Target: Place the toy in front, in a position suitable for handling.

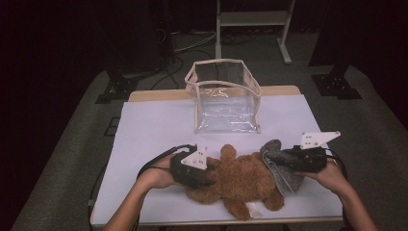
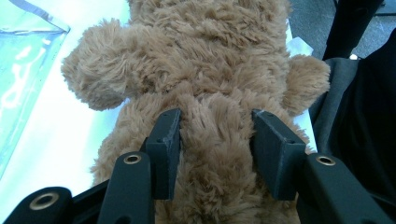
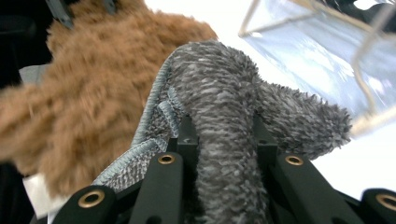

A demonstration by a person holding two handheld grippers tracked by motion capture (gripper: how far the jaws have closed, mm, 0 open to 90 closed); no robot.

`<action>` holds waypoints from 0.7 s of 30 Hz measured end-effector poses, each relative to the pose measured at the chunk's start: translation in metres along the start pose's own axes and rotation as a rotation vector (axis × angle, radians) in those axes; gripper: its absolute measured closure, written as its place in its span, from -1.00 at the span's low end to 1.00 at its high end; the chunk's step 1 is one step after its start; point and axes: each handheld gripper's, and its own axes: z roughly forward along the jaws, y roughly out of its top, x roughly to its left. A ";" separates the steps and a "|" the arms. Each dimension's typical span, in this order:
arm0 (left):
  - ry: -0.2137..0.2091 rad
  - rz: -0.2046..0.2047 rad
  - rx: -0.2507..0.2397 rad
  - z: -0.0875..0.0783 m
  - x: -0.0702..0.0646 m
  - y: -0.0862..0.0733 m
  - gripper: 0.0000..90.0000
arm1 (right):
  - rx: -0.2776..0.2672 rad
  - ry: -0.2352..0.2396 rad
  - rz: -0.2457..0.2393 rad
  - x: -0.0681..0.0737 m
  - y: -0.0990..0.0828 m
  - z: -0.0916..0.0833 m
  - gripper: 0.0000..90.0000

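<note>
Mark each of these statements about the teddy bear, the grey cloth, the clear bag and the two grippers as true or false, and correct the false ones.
1. The left gripper has its jaws pressed into the fur of the brown teddy bear. True.
2. The right gripper grips the bear's leg. False: its jaws are shut on the grey cloth, which lies against the bear.
3. The clear bag stands open on the far side of the table, beyond the bear. True.
4. The bear already sits inside the clear bag. False: it lies on the table in front of the bag, between the two grippers.
5. The grey cloth lies at the bear's left-gripper end. False: it is at the end by the right gripper.
</note>
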 end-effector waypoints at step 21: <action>-0.014 -0.022 -0.030 0.001 0.002 -0.003 0.17 | -0.048 0.075 -0.060 0.011 0.031 0.016 0.59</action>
